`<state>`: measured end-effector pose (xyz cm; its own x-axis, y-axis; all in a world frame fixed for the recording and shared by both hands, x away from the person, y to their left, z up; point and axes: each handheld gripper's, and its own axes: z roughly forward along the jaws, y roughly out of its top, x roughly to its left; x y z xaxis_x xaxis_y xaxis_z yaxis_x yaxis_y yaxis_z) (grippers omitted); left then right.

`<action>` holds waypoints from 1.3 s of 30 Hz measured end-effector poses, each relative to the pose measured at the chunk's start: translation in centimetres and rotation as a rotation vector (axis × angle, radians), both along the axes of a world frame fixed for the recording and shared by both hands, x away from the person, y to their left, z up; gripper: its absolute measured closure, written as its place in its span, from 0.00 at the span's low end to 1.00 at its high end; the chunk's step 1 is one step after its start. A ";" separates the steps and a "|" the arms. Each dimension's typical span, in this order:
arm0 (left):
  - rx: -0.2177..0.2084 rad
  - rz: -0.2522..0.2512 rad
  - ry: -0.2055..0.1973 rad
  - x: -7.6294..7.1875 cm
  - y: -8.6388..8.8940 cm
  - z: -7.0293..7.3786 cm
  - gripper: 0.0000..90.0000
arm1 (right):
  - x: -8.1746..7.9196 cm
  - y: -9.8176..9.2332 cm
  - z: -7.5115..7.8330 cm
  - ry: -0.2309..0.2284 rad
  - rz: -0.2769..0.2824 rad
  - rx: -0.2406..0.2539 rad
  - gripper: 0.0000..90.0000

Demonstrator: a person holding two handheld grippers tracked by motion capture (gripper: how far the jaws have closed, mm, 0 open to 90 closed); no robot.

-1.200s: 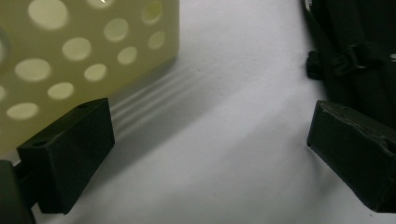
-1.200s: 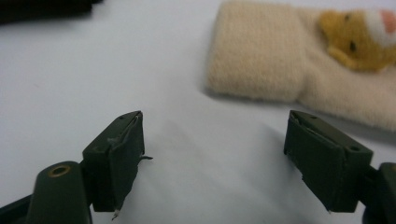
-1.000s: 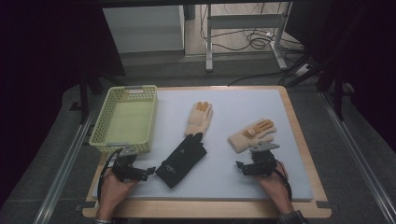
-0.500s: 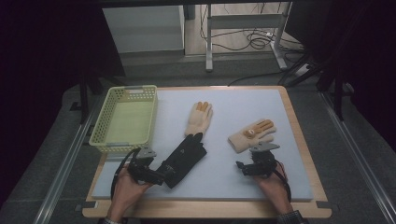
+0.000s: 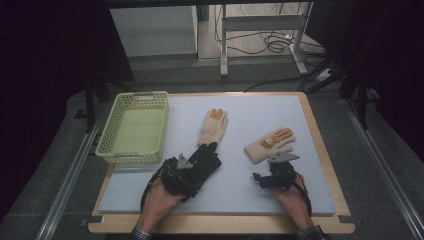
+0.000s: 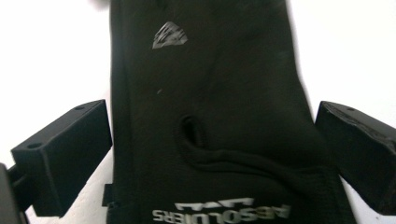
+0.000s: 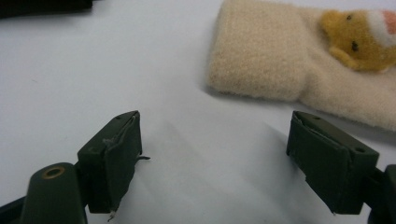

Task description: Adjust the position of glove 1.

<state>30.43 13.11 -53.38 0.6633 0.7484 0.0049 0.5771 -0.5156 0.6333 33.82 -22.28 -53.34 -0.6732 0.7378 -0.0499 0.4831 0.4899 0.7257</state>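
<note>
Dark floor and table legs sit behind a pale blue surface (image 5: 240, 195) with a wooden edge. Nothing is put away yet, so the job looks like it is only starting.

One black glove (image 5: 202, 162) lies flat on the surface, a bit toward 7 o'clock from the middle. The left tool (image 5: 176, 176) is right over its cuff end. In the left gripper view the black glove (image 6: 210, 116) lies between the two black jaws, which stand wide on each side of it. The pads are not squeezing it, so the glove is not picked up.

Just past the black glove's fingers, at 12 o'clock from it, lies a cream glove (image 5: 212, 131) with orange fingertips. A second cream glove (image 5: 269, 145) lies at 3 o'clock from the middle. It has a little yellow bear on it.

The right tool (image 5: 272, 175) rests near that second glove, at 6 o'clock from it. Its jaws are wide apart too and have nothing in them. In the right gripper view the cuff of the second cream glove (image 7: 261, 60) is a little way in front of the jaws, not touching.

A yellow-green basket (image 5: 109, 145) sits at 9 o'clock on the surface. It looks empty. My guess is that all three gloves have to go into it, so grabbing, lifting and dropping are all left to do.
</note>
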 end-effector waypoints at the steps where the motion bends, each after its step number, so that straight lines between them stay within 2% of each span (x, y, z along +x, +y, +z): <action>1: -0.013 0.002 0.010 0.1 0.2 -0.2 0.00 | 0.0 0.0 0.0 0.000 0.000 0.000 0.20; 3: -0.031 -0.015 0.050 0.2 0.2 -0.6 0.00 | 0.0 0.0 0.0 0.000 0.000 0.000 0.20; 4: -0.008 -0.027 0.049 0.1 -0.1 -0.7 0.00 | 0.0 0.0 0.0 0.000 0.000 0.000 0.20; 7: -0.003 -0.038 0.043 -0.2 -0.4 -0.6 0.00 | 0.0 0.0 0.0 -0.001 0.000 -0.001 0.20; 11: -0.011 -0.012 0.058 -0.2 -0.3 -0.5 0.03 | 0.0 0.0 0.0 -0.002 -0.001 -0.001 0.20; 15: -0.014 0.001 0.076 0.0 0.3 0.0 0.21 | 0.0 0.0 0.0 -0.002 -0.001 -0.002 0.20; 20: -0.035 0.023 0.066 0.1 1.5 0.3 0.51 | 0.0 0.0 0.0 -0.004 -0.002 -0.003 0.19; 23: -0.067 0.019 0.057 -0.1 1.8 0.3 0.62 | 0.0 0.0 0.0 -0.003 -0.002 -0.003 0.19; 26: -0.076 0.028 0.043 -0.4 2.2 0.5 0.72 | -0.1 0.0 0.0 -0.004 -0.002 -0.004 0.19; 33: -0.089 0.026 0.046 -0.4 2.5 1.2 0.76 | 0.0 0.0 0.0 -0.004 -0.002 -0.004 0.19; 39: -0.104 0.035 0.022 -0.2 2.5 3.2 0.75 | -0.1 0.0 0.0 -0.004 -0.002 -0.004 0.19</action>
<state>30.24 15.59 -50.18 0.6362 0.7665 -0.0882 0.6075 -0.4272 0.6696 33.77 -22.24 -53.35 -0.6713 0.7390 -0.0560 0.4811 0.4920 0.7255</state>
